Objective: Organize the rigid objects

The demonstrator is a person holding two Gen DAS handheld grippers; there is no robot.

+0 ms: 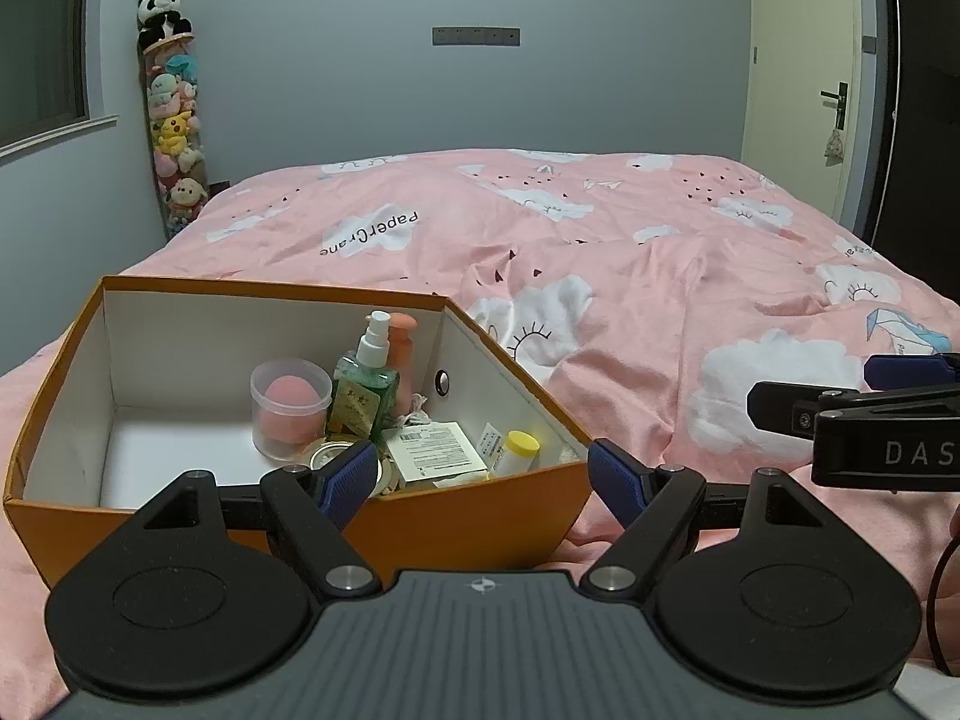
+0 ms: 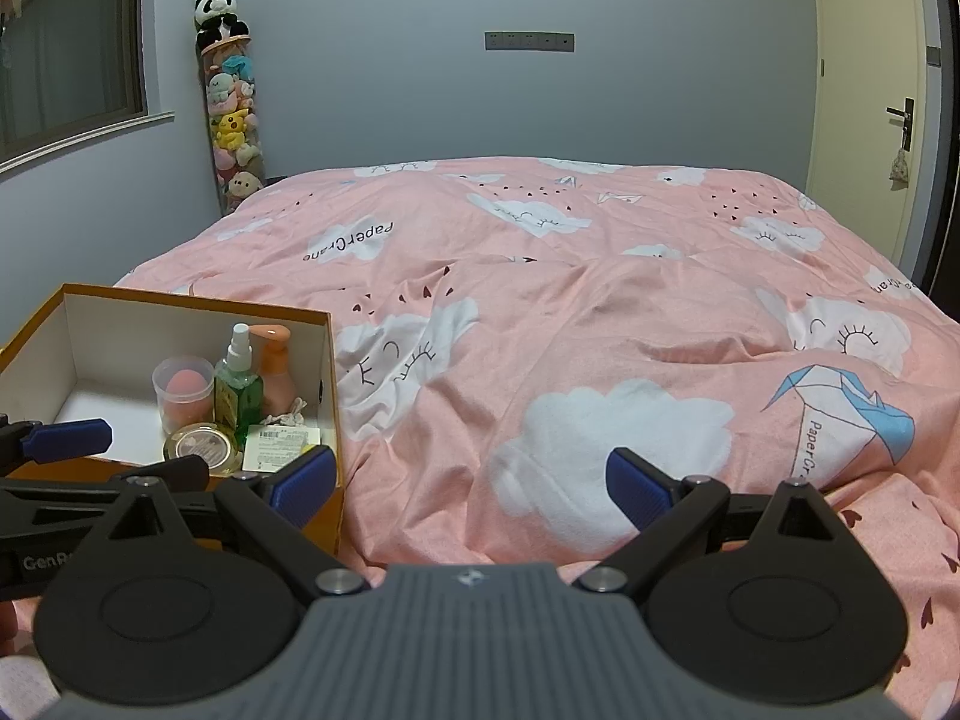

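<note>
Orange cardboard forms the open box [image 1: 420, 510] that sits on a pink quilt [image 1: 660, 300] printed with white clouds, at about ten o'clock in the left wrist view. Its white interior holds a cluster of toiletries packed toward the right-hand end: a clear cup with a pink sponge [image 1: 290, 405], a green spray bottle [image 1: 365, 387] standing upright, a peach pump bottle [image 1: 401, 360] just behind it, a round compact [image 1: 336, 456], a flat white labelled packet [image 1: 435, 450] and a small yellow-capped bottle [image 1: 519, 450] lying at the near right corner. The left end of the box floor is bare.

The left gripper [image 1: 480, 474] hovers at the box's near wall, its blue-padded fingers spread wide and grasping nothing. The right gripper [image 2: 471, 480] hangs over the quilt just to the right of the box, jaws likewise wide apart and empty; it appears at three o'clock in the left wrist view.

Against the far wall, at eleven o'clock, a tall clear tube of plush toys [image 1: 174, 132] stands topped by a toy panda [image 1: 161, 12]. A cream door [image 1: 804, 60] stands at two o'clock.
</note>
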